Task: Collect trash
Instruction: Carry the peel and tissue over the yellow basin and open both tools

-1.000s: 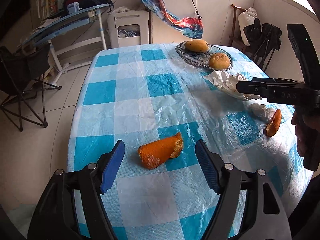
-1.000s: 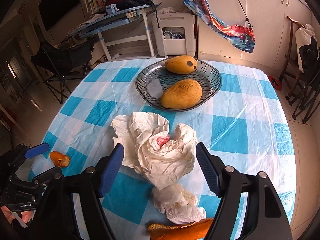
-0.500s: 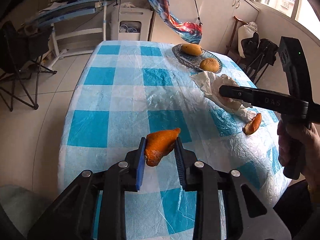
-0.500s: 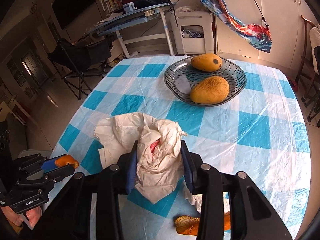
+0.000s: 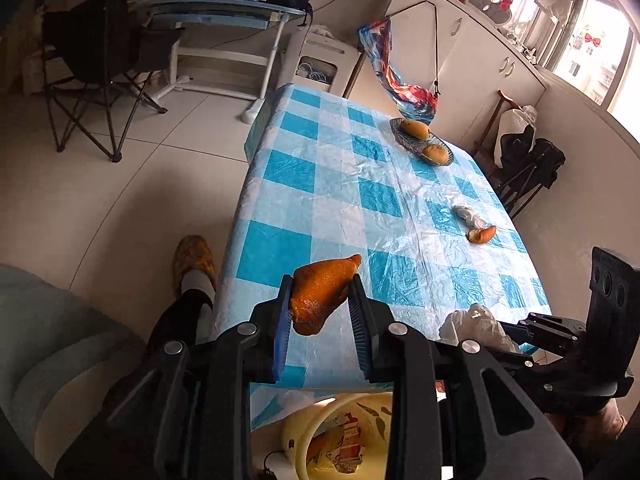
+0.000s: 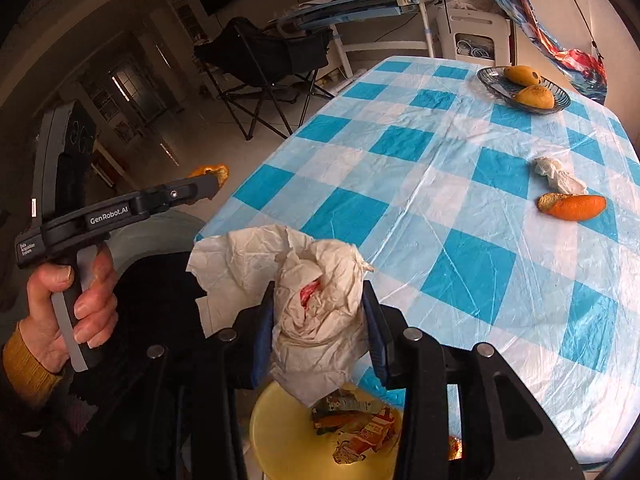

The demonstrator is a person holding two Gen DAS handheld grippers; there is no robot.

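Jaws clamped: left gripper (image 5: 320, 312) on orange fruit peel (image 5: 322, 292), right gripper (image 6: 318, 320) on crumpled white paper wad (image 6: 312, 308), both off near edge of blue-white checkered plastic tablecloth (image 6: 440, 184), above yellow bin (image 6: 288, 432) on floor.

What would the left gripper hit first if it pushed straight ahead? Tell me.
Probably the checkered tablecloth. The left gripper, shut on an orange peel, points across the near table edge; depth is unclear.

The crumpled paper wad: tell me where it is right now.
The crumpled paper wad is clamped in the right hand-held gripper, held off the table edge directly above the yellow bin on the floor.
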